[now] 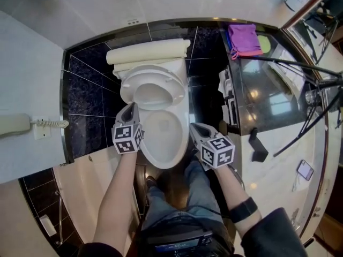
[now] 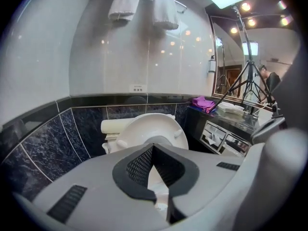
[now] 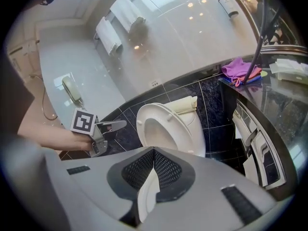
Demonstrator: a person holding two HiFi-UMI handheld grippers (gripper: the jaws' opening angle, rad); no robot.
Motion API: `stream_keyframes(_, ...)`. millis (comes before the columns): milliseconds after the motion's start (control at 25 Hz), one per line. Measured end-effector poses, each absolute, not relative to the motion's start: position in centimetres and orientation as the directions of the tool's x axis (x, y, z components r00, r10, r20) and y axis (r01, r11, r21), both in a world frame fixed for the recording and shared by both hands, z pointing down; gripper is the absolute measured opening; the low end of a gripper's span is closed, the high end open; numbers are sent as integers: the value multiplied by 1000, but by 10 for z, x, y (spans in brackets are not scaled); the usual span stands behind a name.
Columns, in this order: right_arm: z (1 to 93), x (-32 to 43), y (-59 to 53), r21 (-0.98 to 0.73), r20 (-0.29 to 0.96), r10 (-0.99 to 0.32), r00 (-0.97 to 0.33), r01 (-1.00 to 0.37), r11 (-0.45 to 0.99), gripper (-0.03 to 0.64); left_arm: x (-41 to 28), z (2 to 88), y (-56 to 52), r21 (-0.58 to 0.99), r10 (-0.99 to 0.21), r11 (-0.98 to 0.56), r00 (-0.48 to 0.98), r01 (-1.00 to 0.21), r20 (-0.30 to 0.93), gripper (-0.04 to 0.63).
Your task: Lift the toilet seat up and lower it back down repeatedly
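The toilet seat (image 1: 127,90) stands raised, tipped back toward the cream cistern top (image 1: 147,52) against the dark tiled wall, leaving the white bowl (image 1: 163,138) open below it. From the head view, the left hand-held gripper (image 1: 131,109) sits at the bowl's left rim, just in front of the seat's lower edge, and the right hand-held gripper (image 1: 194,127) sits at the bowl's right side, a little farther from the seat.

In the left gripper view the jaws of the left hand-held gripper (image 2: 153,147) are closed tip to tip with nothing caught between them. The seat (image 2: 139,126) rises just beyond the tips, its underside facing the camera (two small bumpers show on it). Whether the tips touch it cannot be told.

The right hand-held gripper (image 3: 154,150) also has its jaws pressed together and empty. The seat (image 3: 177,124) stands ahead of it and clearly apart, with the other gripper visible to its left.

A purple cloth (image 1: 244,39) lies on the dark surface (image 1: 268,90) right of the toilet.
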State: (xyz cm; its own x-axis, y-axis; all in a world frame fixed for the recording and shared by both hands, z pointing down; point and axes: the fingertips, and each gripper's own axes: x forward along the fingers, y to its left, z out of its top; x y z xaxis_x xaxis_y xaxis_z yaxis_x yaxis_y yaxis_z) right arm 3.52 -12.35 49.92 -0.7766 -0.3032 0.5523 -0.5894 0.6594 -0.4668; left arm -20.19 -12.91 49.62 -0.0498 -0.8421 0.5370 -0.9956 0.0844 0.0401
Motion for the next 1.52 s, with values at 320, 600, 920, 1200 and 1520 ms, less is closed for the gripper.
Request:
stream_keyframes(320, 431, 24, -86, -386, 517, -364, -775, -591, 709, 15, -185, 423, -33, 65, -857, 51, -10, -997, 516, -3)
stream_keyframes(600, 391, 30, -57, -279, 527, -420, -739, -617, 736, 15, -183, 361, 27, 116, -898, 44, 12, -992, 441, -3)
stream_keyframes(920, 362, 43, -24, -183, 535, -475, -698, -645, 742, 15, -186, 333, 92, 137, -914, 46, 14, -989, 406, -3)
stream_keyframes(1200, 351, 54, 8, -155, 520, -511, -684, -664, 731, 15, -184, 325, 128, 127, -919, 17, 34, -992, 392, -3)
stream_keyframes(1520, 360, 74, 40, -131, 531, -533, -659, -685, 717, 15, -177, 318, 150, 92, -925, -23, 57, -995, 377, -3)
